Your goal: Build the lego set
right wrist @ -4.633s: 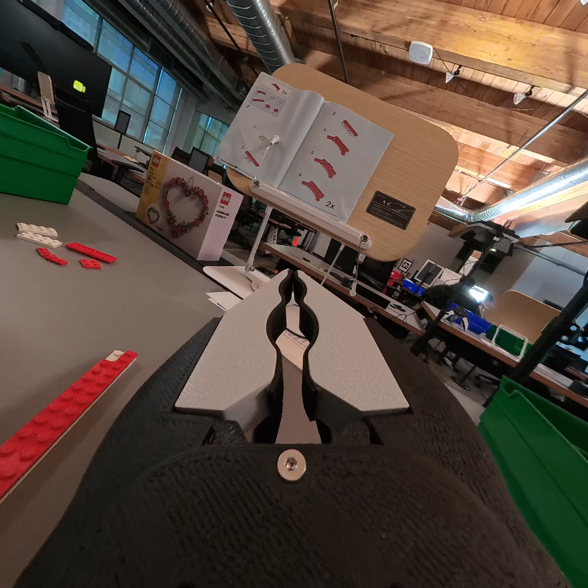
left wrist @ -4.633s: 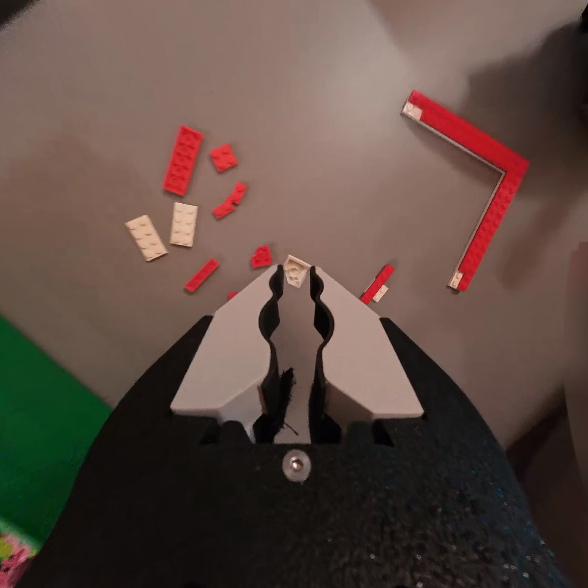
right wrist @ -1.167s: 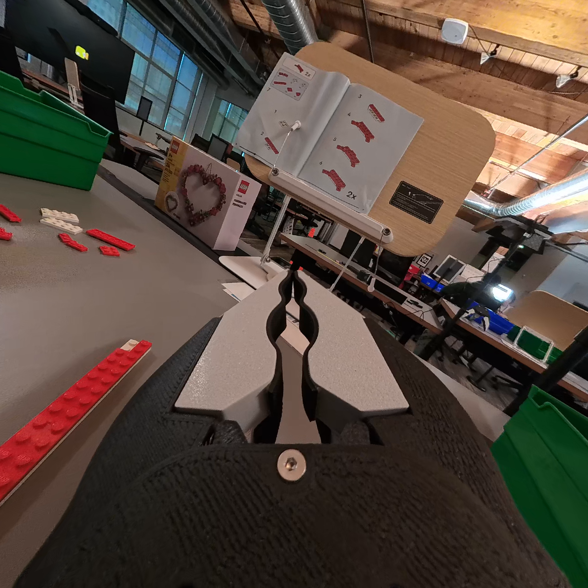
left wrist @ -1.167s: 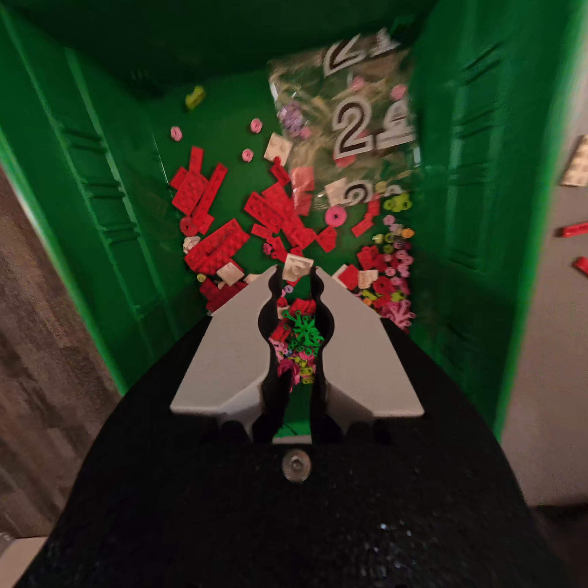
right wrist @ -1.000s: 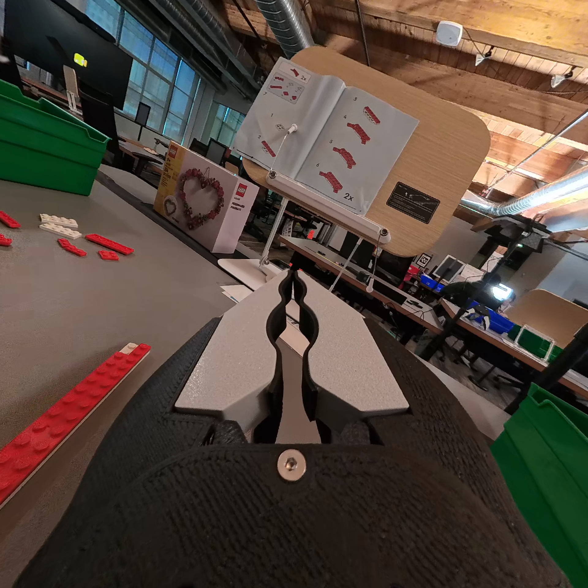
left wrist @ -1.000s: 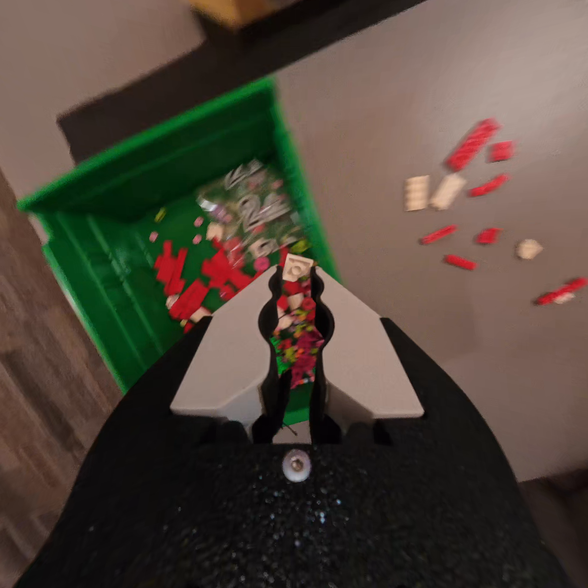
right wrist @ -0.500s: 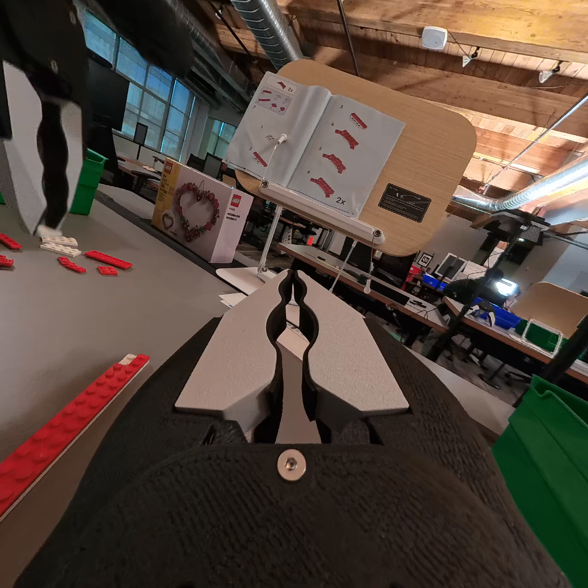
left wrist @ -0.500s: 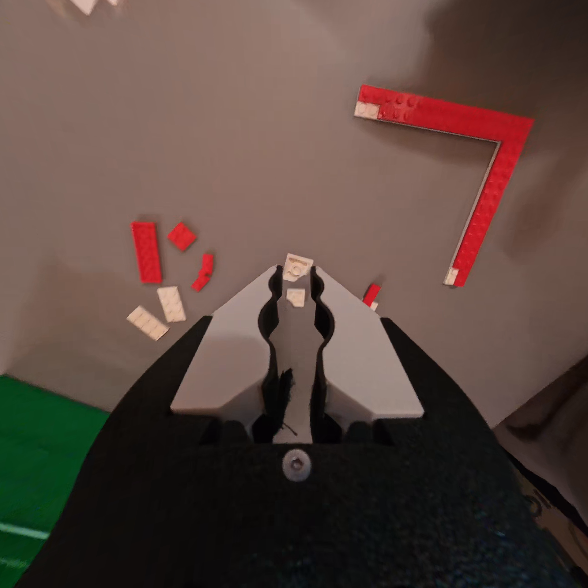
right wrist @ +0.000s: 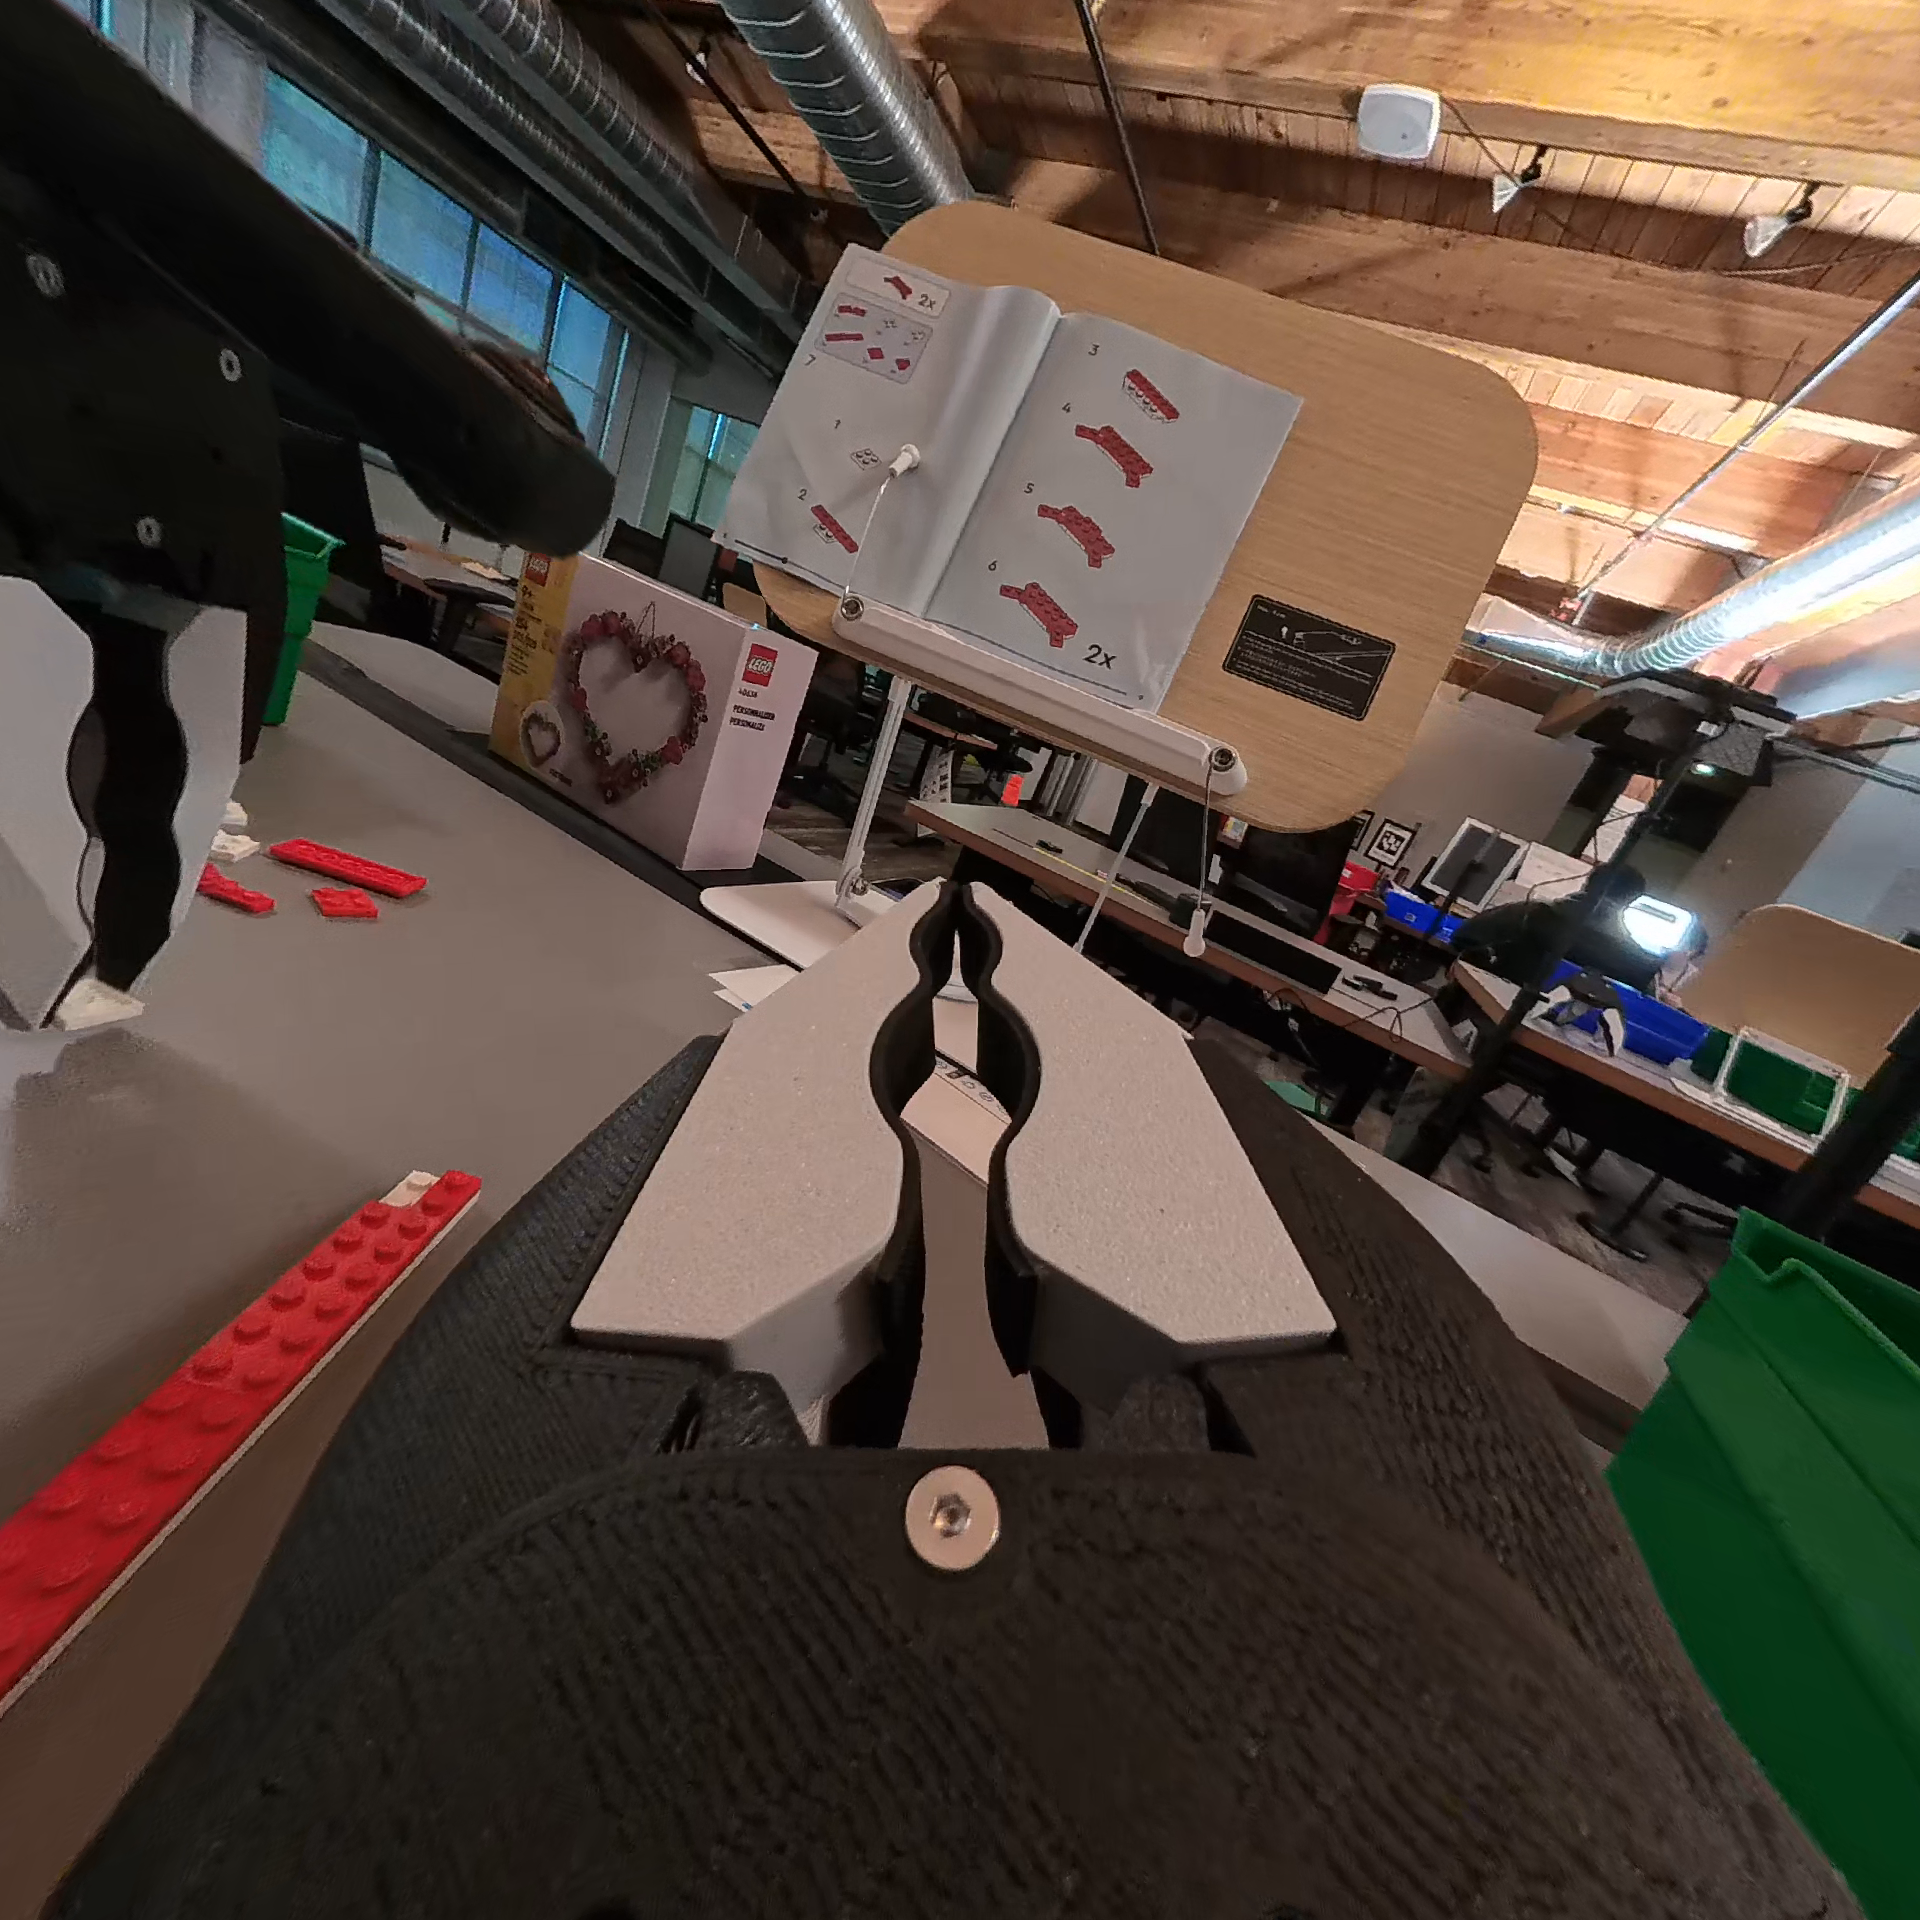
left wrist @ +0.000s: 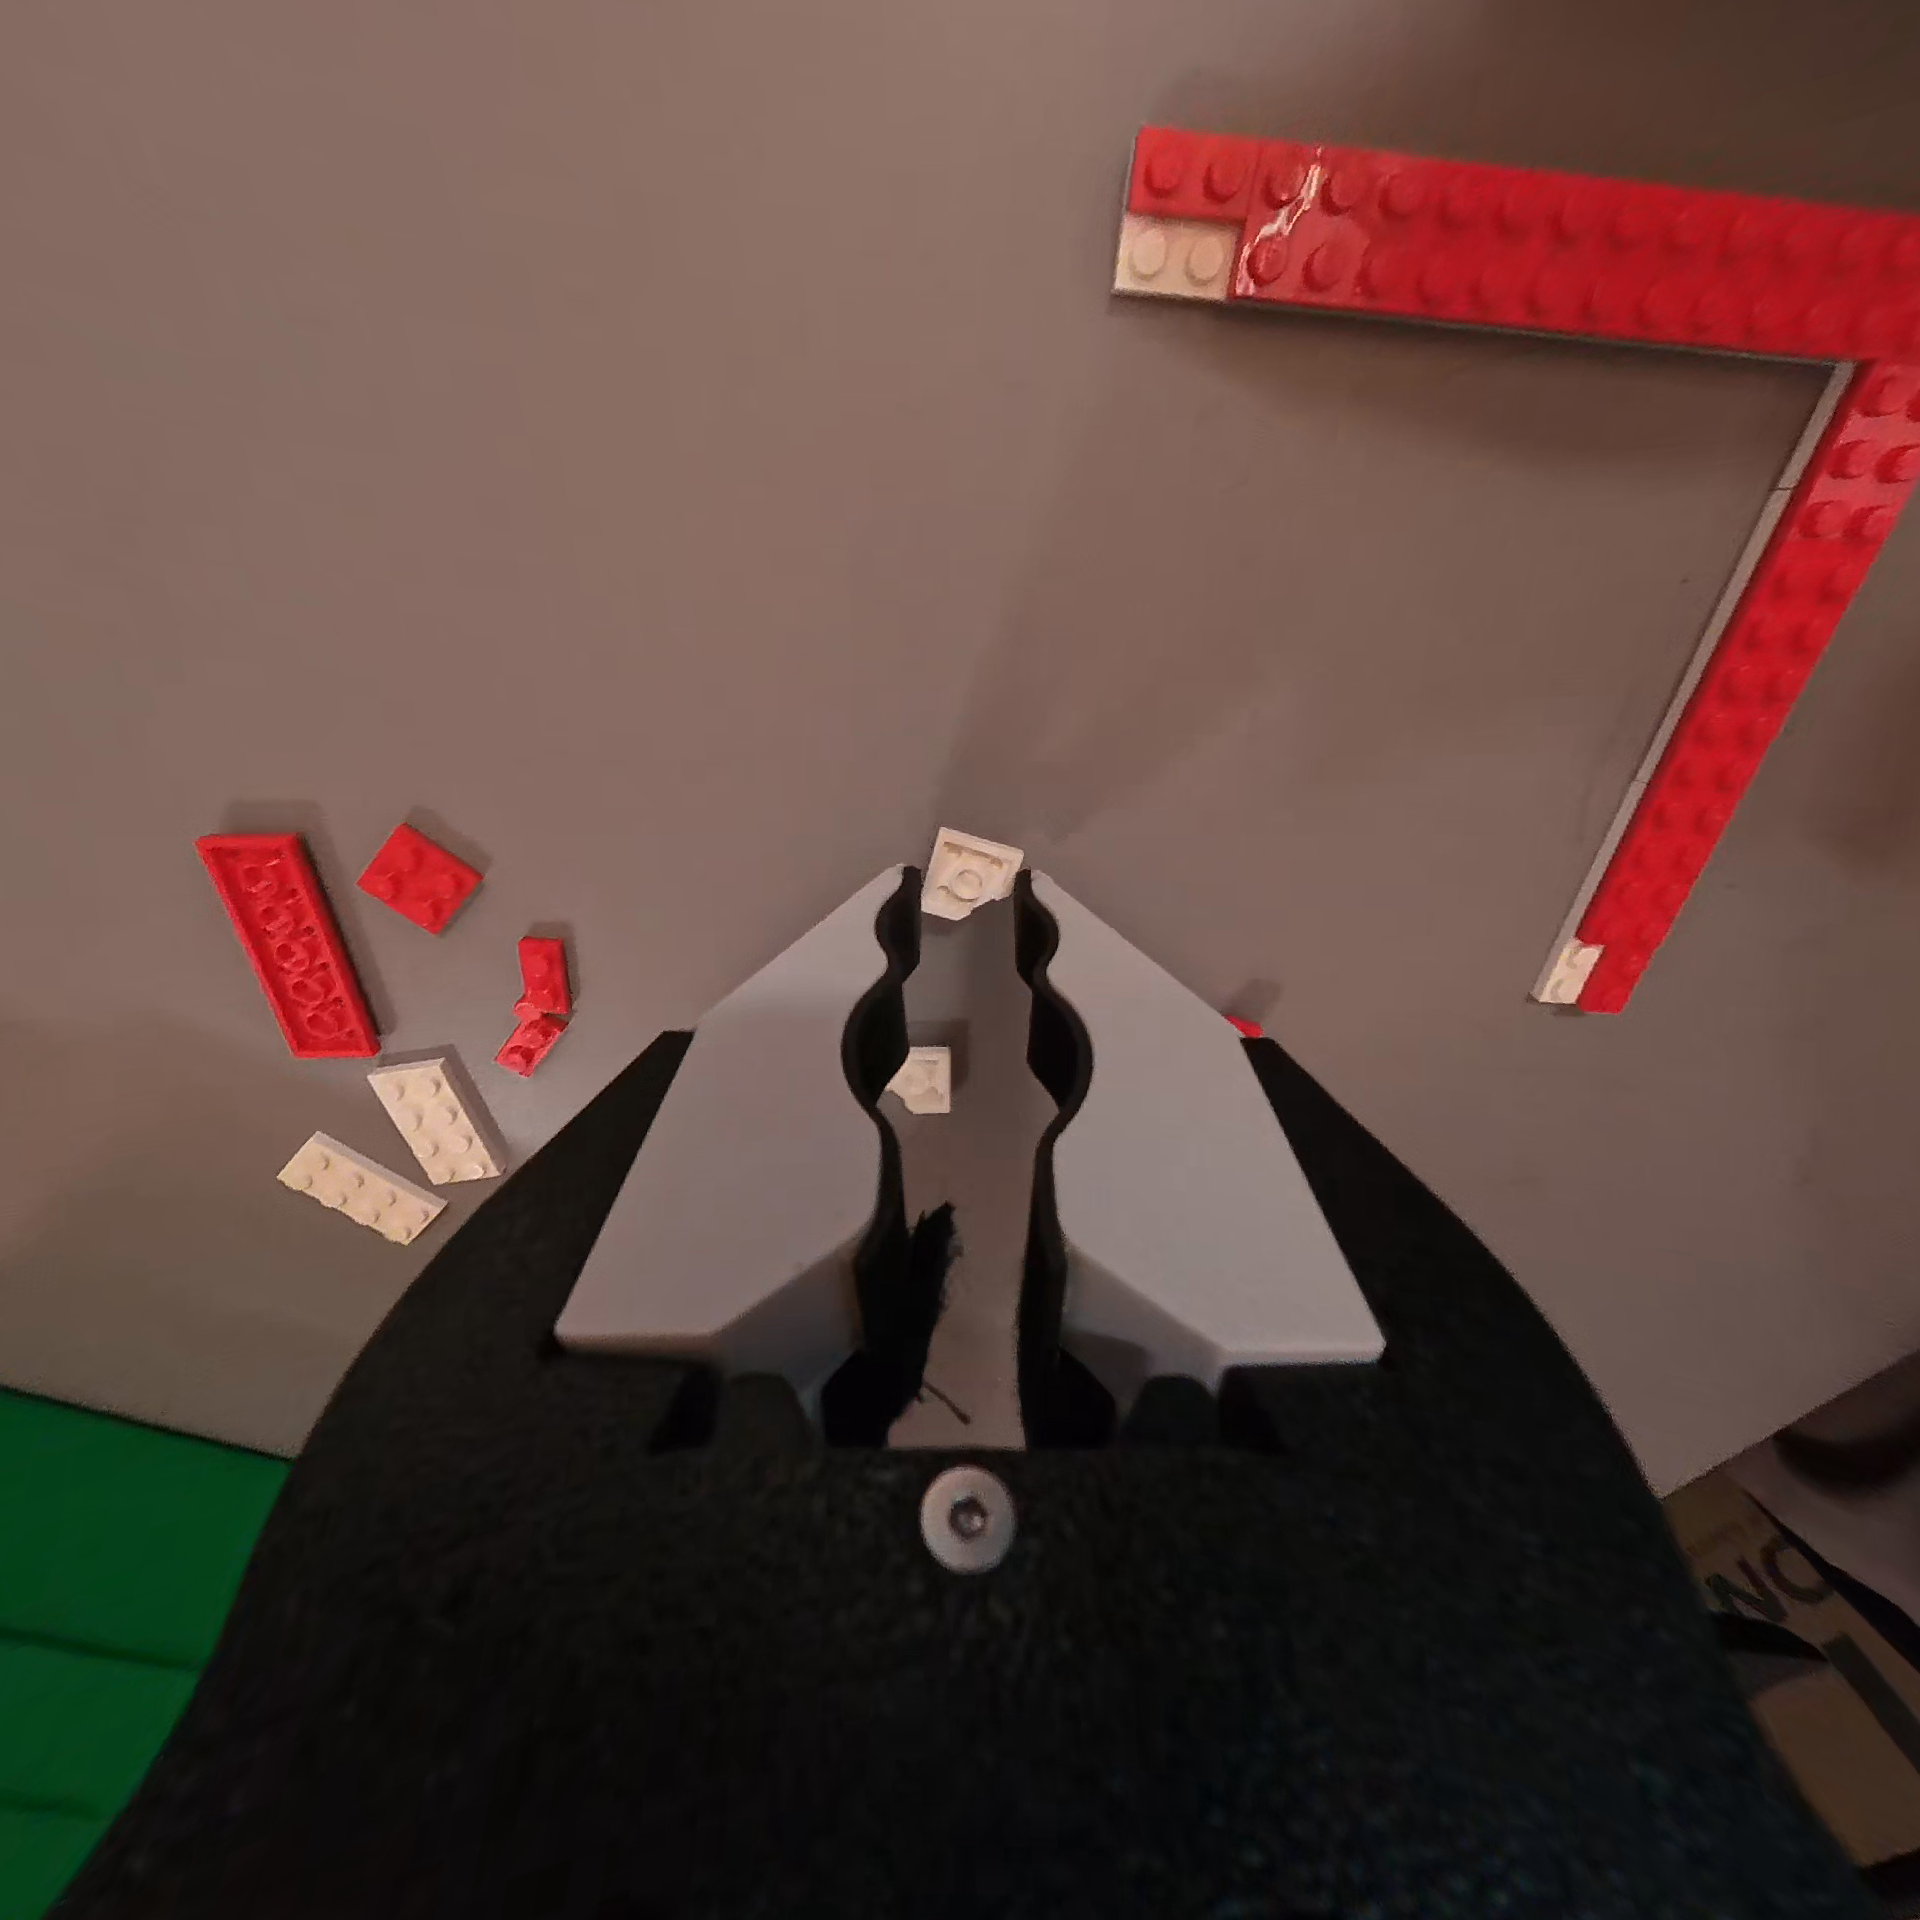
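Pinching a small white plate (left wrist: 971, 875) at their very tips, the fingers of the left gripper (left wrist: 968, 883) hang above the grey desk (left wrist: 644, 499). The piece is a little corner-cut plate, seen from its underside with one round socket, and it sits tilted between the two tips, off the desk. Directly under the gap between the fingers a second small white plate (left wrist: 920, 1078) lies flat on the desk. Far to the right lies the red frame (left wrist: 1704, 270), an L of long studded plates over a thin white layer, with a white two-stud plate (left wrist: 1174, 257) at one end and another white plate (left wrist: 1571, 975) at the other. To the left sit loose parts: a long red plate (left wrist: 286, 945) upside down, a red square plate (left wrist: 420, 877), two small red pieces (left wrist: 540, 1003) and two white plates (left wrist: 400, 1143).

A green bin (left wrist: 114, 1538) shows at the lower left corner of the left wrist view; its contents are out of sight. Another green bin (right wrist: 1787, 1455) stands to the right in the right wrist view, its inside hidden.

The right gripper (right wrist: 956, 906) rests low near one arm of the frame, its fingers nearly together with only a narrow slit at the tips and nothing between them. Behind it an instruction booklet (right wrist: 997, 478) lies open on a wooden stand (right wrist: 1382, 540), beside the set's box (right wrist: 655, 717).
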`<action>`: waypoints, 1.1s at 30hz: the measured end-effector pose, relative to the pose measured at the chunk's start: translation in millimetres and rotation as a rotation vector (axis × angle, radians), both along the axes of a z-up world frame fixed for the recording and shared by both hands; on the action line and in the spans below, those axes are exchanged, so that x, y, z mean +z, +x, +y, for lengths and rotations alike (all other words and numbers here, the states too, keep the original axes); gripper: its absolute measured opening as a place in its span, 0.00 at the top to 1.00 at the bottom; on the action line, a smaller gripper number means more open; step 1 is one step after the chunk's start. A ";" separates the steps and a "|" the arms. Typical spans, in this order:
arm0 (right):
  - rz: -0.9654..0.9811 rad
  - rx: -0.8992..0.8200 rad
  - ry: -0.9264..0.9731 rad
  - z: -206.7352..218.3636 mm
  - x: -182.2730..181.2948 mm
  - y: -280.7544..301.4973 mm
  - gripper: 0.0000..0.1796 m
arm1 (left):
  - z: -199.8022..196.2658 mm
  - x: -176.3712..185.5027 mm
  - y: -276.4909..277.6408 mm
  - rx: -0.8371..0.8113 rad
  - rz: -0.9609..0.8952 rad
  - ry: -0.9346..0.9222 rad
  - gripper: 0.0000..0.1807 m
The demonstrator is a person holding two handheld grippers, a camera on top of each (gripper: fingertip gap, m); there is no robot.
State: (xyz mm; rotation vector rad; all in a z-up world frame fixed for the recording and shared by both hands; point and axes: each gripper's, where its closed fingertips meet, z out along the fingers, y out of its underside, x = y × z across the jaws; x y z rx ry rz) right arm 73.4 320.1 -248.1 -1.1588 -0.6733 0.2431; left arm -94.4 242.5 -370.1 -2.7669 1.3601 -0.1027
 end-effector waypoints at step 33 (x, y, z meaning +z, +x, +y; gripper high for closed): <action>-0.023 0.024 -0.012 -1.9 -3.8 -5.4 1.00 | -19.4 39.2 -48.3 0.392 -0.531 0.765 0.86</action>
